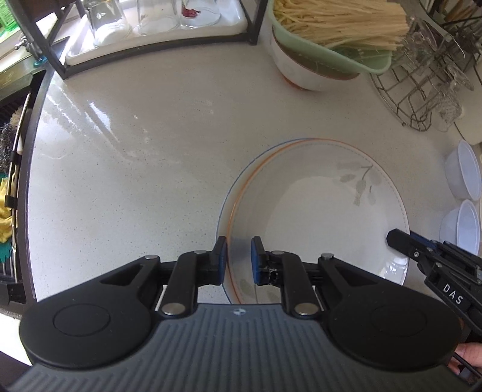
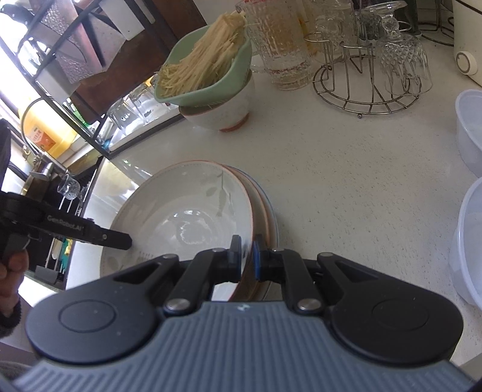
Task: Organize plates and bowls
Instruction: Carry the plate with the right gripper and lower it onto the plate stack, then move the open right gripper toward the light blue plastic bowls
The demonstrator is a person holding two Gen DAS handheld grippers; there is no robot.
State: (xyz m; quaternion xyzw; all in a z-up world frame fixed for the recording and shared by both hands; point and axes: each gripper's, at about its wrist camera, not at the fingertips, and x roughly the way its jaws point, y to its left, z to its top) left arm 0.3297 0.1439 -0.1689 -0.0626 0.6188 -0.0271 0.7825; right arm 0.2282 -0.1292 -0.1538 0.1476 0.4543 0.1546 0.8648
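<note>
A white plate with an orange rim and a grey leaf print [image 1: 316, 211] lies on top of a blue-rimmed plate [image 1: 221, 208] on the counter; the stack also shows in the right wrist view [image 2: 186, 217]. My left gripper [image 1: 238, 260] straddles the top plate's near-left rim with a gap between the pads and the rim. My right gripper [image 2: 247, 260] is closed on the stack's right rim [image 2: 262, 211]. It appears in the left wrist view [image 1: 400, 239] at the plate's right edge. Two white bowls [image 1: 464, 175] stand to the right.
A white bowl carrying a green colander of noodles [image 1: 325, 39] stands at the back. A wire rack with glasses [image 1: 421, 84] is at the back right. A tray of glasses [image 1: 150, 27] sits in a black frame at the back left. The counter edge and sink area [image 1: 15, 181] are left.
</note>
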